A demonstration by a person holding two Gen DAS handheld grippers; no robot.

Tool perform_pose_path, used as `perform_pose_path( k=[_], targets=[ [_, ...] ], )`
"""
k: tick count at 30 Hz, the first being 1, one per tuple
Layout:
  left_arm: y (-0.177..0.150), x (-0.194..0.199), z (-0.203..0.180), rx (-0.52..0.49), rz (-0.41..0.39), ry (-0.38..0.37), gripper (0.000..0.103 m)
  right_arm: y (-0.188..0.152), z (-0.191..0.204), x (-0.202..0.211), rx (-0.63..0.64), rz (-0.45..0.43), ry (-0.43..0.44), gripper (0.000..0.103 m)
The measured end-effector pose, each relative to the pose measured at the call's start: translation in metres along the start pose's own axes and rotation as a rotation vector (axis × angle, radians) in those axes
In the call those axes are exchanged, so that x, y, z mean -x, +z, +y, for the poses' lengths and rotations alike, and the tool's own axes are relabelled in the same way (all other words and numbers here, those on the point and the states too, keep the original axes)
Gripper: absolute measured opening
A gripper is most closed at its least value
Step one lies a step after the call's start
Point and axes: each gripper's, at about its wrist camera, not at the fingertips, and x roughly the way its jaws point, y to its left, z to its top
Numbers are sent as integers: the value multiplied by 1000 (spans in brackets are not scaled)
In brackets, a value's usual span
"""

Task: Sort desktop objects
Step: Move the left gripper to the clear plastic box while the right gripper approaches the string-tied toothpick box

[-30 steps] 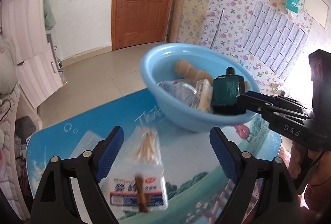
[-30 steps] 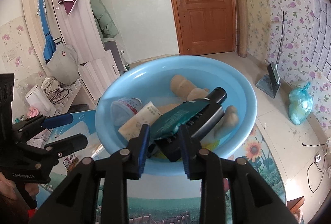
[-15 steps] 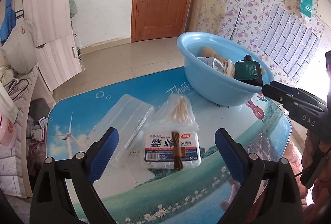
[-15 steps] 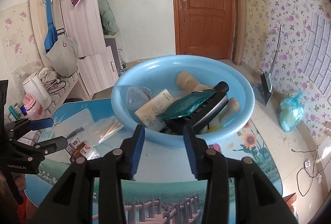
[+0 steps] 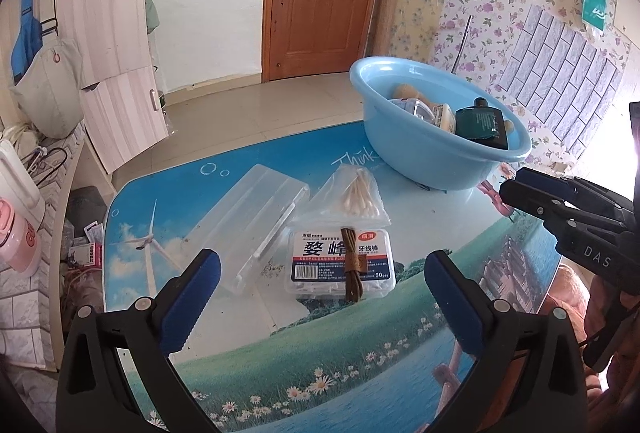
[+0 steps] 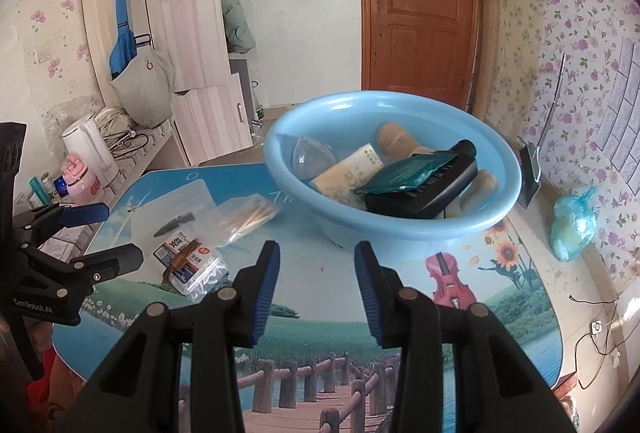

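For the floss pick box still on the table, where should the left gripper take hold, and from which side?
Grip the floss pick box across its two short ends, coming down from above with the open left gripper. It lies flat, label up, with a brown cord across its middle, so close gently on the clear sides.

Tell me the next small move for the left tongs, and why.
Probably lower the left tongs onto the floss-pick box. They are open, empty and roughly centred over it. The box, with a brown cord across its lid, lies on the table outside the blue basin, which already holds several items.
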Motion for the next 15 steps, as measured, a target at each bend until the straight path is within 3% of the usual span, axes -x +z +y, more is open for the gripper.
perform_pose_path(
  k=[8,15],
  targets=[
    [-5,2,1,5,3,-1,102,-5,2,-3,-10,26,6,39],
    [-6,2,-1,-4,4,-1,102,-7,3,-3,-17,32,11,50]
  ],
)
